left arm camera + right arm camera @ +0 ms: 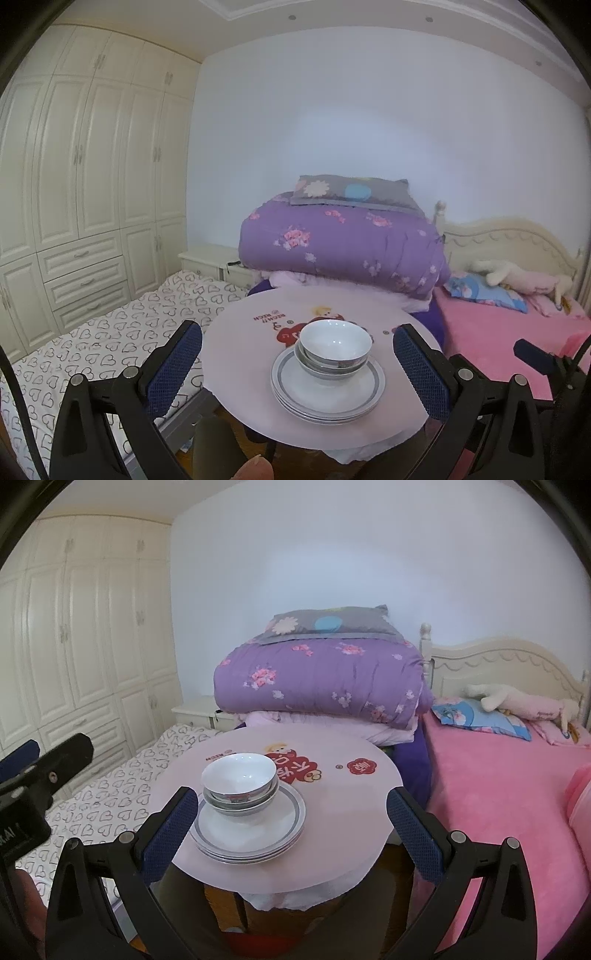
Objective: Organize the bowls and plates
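Observation:
A stack of white bowls (335,349) sits on a stack of grey-rimmed white plates (328,393) on a small round table (258,369) with a pink cartoon cover. My left gripper (297,354) is open and empty, held back from the table's near edge, its fingers either side of the stack in view. In the right wrist view the bowls (240,782) and plates (251,827) stand left of centre on the table (351,812). My right gripper (291,819) is open and empty, also short of the table.
A bed with a heart-print sheet (92,343) lies left, a pink bed (498,794) right. A folded purple quilt (343,243) with a pillow is behind the table. White wardrobes (74,166) line the left wall. The left gripper's body (48,771) shows at the right view's left edge.

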### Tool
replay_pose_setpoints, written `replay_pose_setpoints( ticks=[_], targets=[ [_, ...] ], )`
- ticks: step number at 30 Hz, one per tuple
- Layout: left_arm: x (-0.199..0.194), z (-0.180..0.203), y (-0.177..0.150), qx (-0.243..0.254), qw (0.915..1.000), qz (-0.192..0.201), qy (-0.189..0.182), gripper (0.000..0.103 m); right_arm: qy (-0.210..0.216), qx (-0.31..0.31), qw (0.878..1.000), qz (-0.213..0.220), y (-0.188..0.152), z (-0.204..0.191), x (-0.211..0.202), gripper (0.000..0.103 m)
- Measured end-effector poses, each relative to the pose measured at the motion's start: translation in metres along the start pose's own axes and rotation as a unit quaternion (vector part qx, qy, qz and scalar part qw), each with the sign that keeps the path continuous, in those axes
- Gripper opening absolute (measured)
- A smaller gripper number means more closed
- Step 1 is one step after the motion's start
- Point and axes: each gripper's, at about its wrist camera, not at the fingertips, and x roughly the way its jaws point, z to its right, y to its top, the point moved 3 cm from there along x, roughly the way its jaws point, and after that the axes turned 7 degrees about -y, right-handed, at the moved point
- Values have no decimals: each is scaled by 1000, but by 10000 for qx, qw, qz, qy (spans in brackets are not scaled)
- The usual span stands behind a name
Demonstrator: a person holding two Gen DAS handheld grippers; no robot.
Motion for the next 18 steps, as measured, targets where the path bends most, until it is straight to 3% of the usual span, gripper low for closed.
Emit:
replay_pose_setpoints(
  ticks=[18],
  targets=[
    [3, 2, -1, 0, 10000, -6, -13, 102, -35, 64, 10000, 14, 1, 6, -2, 103]
  ],
)
